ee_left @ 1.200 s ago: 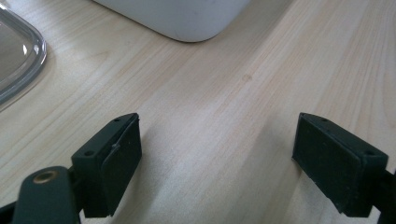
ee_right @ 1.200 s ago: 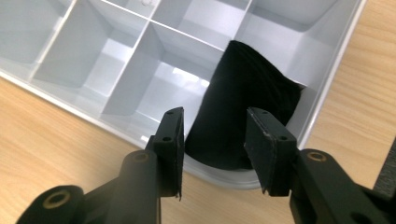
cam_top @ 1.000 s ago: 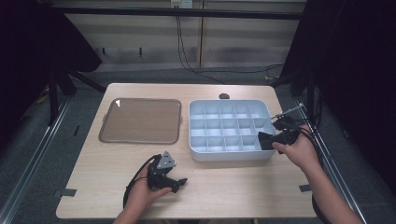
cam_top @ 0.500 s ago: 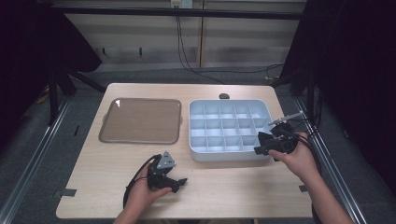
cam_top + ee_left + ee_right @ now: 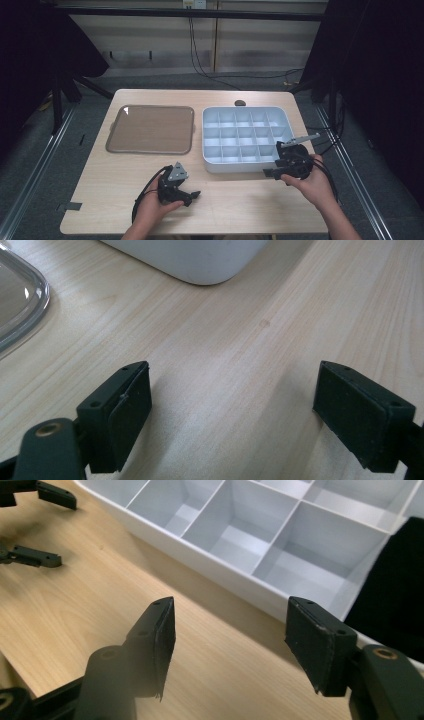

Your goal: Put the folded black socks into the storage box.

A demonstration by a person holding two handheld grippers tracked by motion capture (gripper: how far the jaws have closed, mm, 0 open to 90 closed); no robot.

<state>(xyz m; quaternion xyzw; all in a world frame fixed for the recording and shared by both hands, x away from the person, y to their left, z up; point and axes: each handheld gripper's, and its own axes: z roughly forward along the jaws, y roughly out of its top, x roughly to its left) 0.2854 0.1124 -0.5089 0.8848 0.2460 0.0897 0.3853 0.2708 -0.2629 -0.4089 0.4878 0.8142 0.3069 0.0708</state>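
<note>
Hovering at the near right corner of the white compartment tray (image 5: 246,135), the right gripper (image 5: 283,167) has its jaws apart, just been opening, with nothing between them (the tray's front wall lies just ahead in the right gripper view). The tray sits right of centre on the surface (image 5: 100,200), its clear lid (image 5: 151,129) lying apart to the left. The left gripper (image 5: 187,194) rests open and empty. Judging by this, the approach is in hand; next comes straddling the tray's rim and closing squarely.
</note>
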